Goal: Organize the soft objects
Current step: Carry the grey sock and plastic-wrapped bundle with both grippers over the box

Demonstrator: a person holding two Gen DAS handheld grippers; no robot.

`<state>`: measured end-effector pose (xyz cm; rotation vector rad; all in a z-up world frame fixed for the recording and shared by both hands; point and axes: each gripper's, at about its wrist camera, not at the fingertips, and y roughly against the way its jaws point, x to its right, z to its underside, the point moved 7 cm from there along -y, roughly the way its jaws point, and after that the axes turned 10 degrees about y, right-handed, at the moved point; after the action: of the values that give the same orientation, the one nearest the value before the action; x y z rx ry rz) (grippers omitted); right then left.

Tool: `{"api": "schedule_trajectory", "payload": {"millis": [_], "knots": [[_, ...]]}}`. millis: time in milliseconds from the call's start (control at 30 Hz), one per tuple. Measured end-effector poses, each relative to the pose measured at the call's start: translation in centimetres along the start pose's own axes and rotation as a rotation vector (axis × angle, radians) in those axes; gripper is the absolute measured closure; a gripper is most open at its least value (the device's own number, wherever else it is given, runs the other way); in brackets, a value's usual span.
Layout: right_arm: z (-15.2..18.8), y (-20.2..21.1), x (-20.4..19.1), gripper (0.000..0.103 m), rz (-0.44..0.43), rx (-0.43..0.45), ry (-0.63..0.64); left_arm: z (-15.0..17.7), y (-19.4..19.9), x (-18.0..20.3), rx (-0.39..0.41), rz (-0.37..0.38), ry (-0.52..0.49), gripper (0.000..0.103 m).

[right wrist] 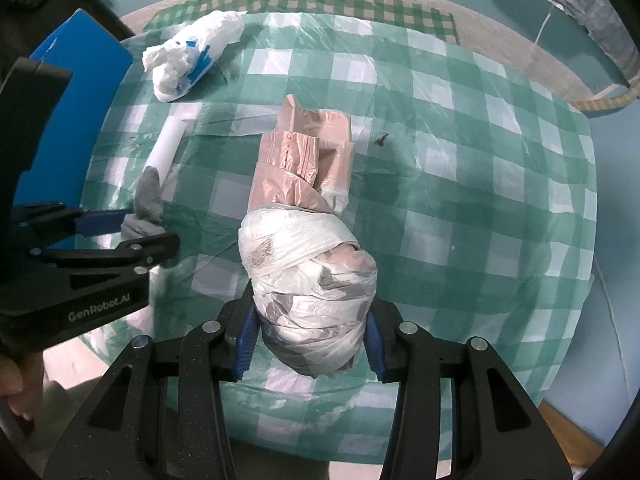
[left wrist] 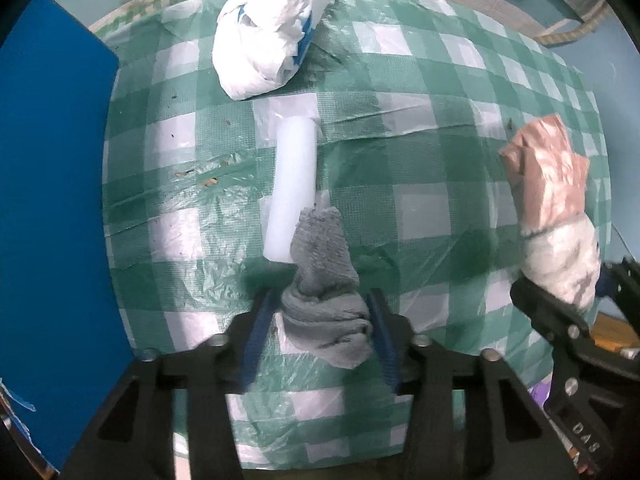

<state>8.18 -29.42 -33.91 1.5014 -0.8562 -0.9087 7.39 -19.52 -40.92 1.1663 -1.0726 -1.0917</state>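
My left gripper (left wrist: 322, 312) is shut on a grey sock (left wrist: 324, 280), held above the green checked tablecloth (left wrist: 440, 160); it also shows in the right wrist view (right wrist: 146, 200). My right gripper (right wrist: 310, 336) is shut on a bundle of white and tan plastic bags (right wrist: 304, 240), seen at the right in the left wrist view (left wrist: 556, 208). A white foam cylinder (left wrist: 294, 184) lies just beyond the sock. A crumpled white plastic bag with blue marks (left wrist: 272, 32) lies at the far edge of the table.
A blue board (left wrist: 52, 200) stands along the table's left side. A small dark speck (right wrist: 381, 140) lies on the cloth right of the bundle. Beyond the round table's edge is a pale blue floor (right wrist: 520, 8).
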Motion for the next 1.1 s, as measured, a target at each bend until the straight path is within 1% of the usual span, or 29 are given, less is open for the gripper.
{"api": "schedule_trajectory", "payload": {"millis": [100, 233, 267, 300, 433, 633, 667, 700, 833, 1000, 1100], "knots": [[-0.3, 0.6, -0.5, 0.059, -0.001, 0.001, 0.003, 0.7, 0.1, -0.1, -0.001, 0.027, -0.008, 0.064], [-0.5, 0.9, -1.3, 0.059, -0.005, 0.007, 0.015, 1.5, 0.8, -0.6, 0.018, 0.058, -0.029, 0.064], [-0.6, 1.0, -1.4, 0.059, -0.004, 0.007, 0.018, 1.7, 0.9, -0.8, 0.019, 0.062, -0.032, 0.064], [-0.6, 1.1, -1.6, 0.059, -0.004, 0.007, 0.021, 1.9, 1.5, -2.0, 0.021, 0.067, -0.035, 0.064], [-0.7, 1.5, -2.2, 0.059, 0.001, 0.004, 0.034, 2.8, 2.6, -3.7, 0.046, 0.067, -0.050, 0.064], [-1.1, 2.5, -3.2, 0.059, 0.015, 0.004, 0.050, 3.8, 4.5, -4.9, 0.079, 0.040, -0.060, 0.064], [-1.3, 2.5, -2.9, 0.059, 0.015, 0.004, 0.050, 3.9, 4.7, -5.1, 0.080, 0.041, -0.058, 0.064], [-1.4, 2.7, -3.0, 0.059, 0.016, 0.006, 0.050, 4.9, 4.8, -5.4, 0.083, 0.041, -0.055, 0.064], [-1.8, 3.5, -3.5, 0.059, 0.020, 0.014, 0.056, 5.9, 5.9, -6.5, 0.097, 0.049, -0.046, 0.064], [-2.1, 4.4, -4.4, 0.059, 0.028, 0.020, 0.081, 6.6, 7.1, -6.9, 0.119, 0.058, -0.056, 0.064], [-2.4, 5.0, -5.0, 0.059, 0.029, 0.027, 0.094, 6.2, 8.2, -7.0, 0.131, 0.061, -0.059, 0.064]]}}
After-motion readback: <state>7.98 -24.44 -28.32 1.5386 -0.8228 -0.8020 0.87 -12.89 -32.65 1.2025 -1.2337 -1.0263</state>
